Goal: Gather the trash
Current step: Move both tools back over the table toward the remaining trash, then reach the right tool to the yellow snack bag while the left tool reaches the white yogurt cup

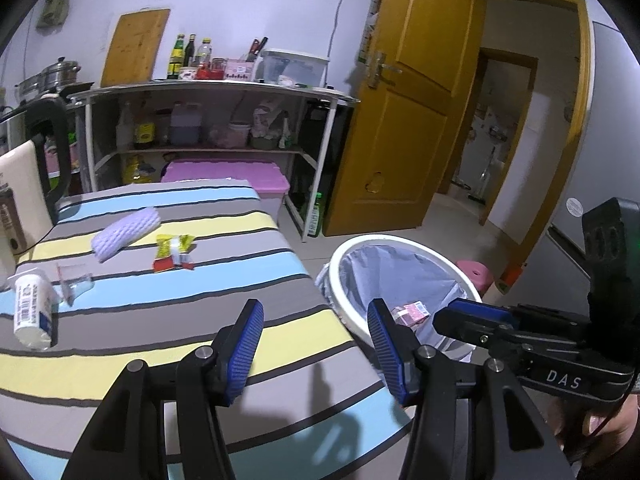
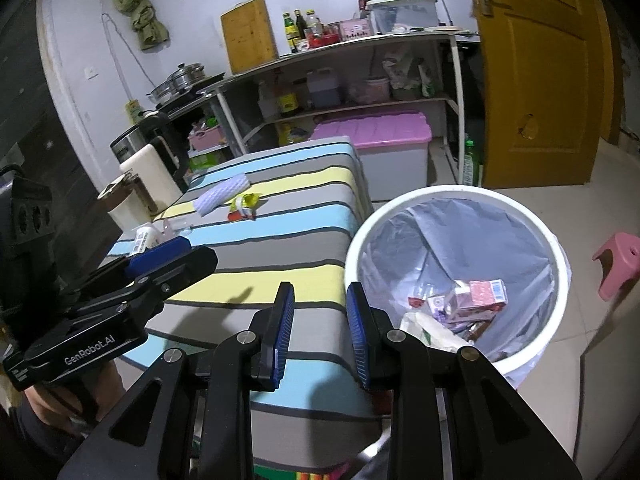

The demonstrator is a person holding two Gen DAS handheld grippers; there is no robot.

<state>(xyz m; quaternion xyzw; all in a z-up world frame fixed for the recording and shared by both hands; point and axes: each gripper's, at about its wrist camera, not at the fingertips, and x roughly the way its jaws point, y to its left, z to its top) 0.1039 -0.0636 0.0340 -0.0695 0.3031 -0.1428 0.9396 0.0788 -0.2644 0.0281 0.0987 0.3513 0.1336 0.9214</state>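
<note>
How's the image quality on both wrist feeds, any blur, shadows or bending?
Left wrist: sharp, dark fisheye corners, door bowed, tool shadows on the striped cloth. Right wrist: equally sharp, bin rim stretched, dim room edges, no glare.

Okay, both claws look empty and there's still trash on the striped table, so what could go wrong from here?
1. The white bottle lies on its side near the table edge; a nudge from the left claw might roll it off.
2. The clear plastic piece lies flat and is hard to see, so a grab may miss.
3. The bin stands beside the table, below its edge; the right claw might knock its rim.
</note>
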